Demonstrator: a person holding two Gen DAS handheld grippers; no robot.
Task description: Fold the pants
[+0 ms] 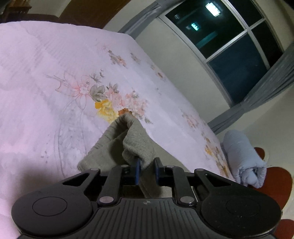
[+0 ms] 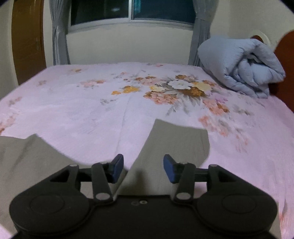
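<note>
The grey pants [image 1: 114, 145] lie on the pink floral bedsheet [image 1: 46, 82]. My left gripper [image 1: 147, 169] is shut on a bunched fold of the pants and holds it lifted off the bed, the cloth draping down between the blue pads [image 1: 137, 171]. In the right wrist view one grey pant leg [image 2: 176, 145] lies flat on the sheet [image 2: 82, 110] right under and ahead of my right gripper [image 2: 142, 168], which is open and empty. Another part of the pants [image 2: 22, 156] lies at the lower left.
A rolled light-blue duvet [image 2: 244, 68] sits at the bed's far right corner against a red-brown headboard [image 2: 286, 69]; it also shows in the left wrist view [image 1: 242, 158]. A dark window [image 2: 132, 11] with grey curtains is beyond the bed.
</note>
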